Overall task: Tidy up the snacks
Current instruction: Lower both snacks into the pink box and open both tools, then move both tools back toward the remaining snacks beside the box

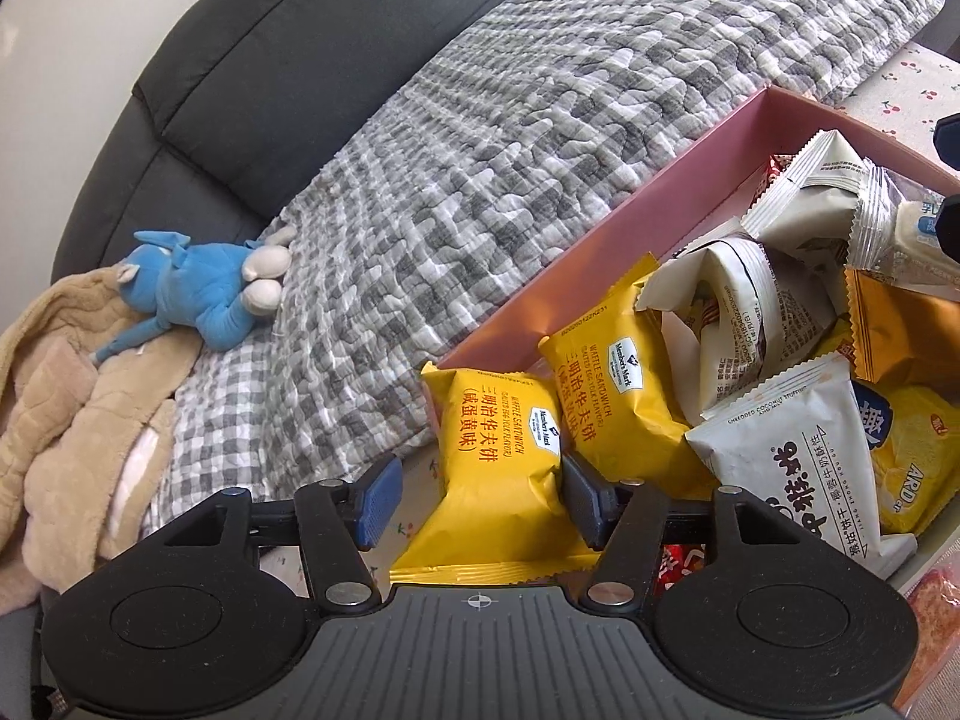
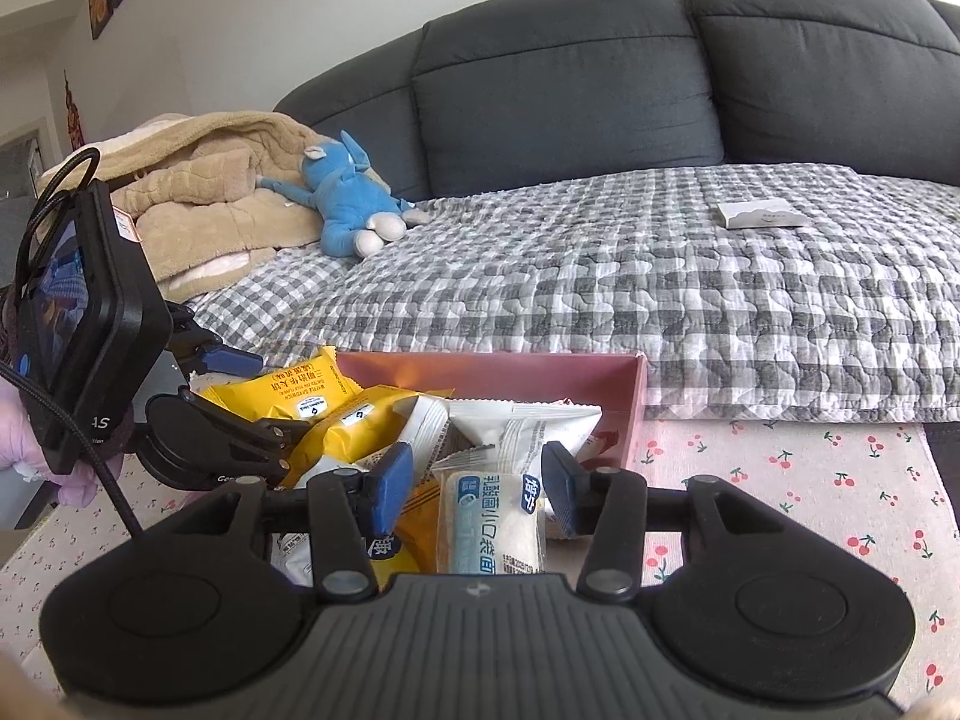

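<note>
A pink box point(image 1: 600, 240) point(image 2: 492, 369) holds several snack packets. A yellow waffle-sandwich packet point(image 1: 498, 462) leans at its near corner, between the jaws of my left gripper point(image 1: 481, 503). The left pad stands clear of the packet and the right pad is at its edge, so the gripper is open. A second yellow packet point(image 1: 612, 384) lies beside it. In the right wrist view a clear-wrapped white bread packet point(image 2: 492, 516) sits between the jaws of my right gripper point(image 2: 475, 491), with a small gap on each side. The left gripper point(image 2: 267, 405) shows there around the yellow packet point(image 2: 282, 396).
The box stands on a cherry-print cloth point(image 2: 780, 480) in front of a dark sofa under a grey checked quilt point(image 2: 660, 276). A blue plush toy point(image 2: 354, 210), a beige blanket point(image 2: 198, 204) and a small white box point(image 2: 759, 215) lie on the sofa. White, orange and yellow packets point(image 1: 798, 444) fill the pink box.
</note>
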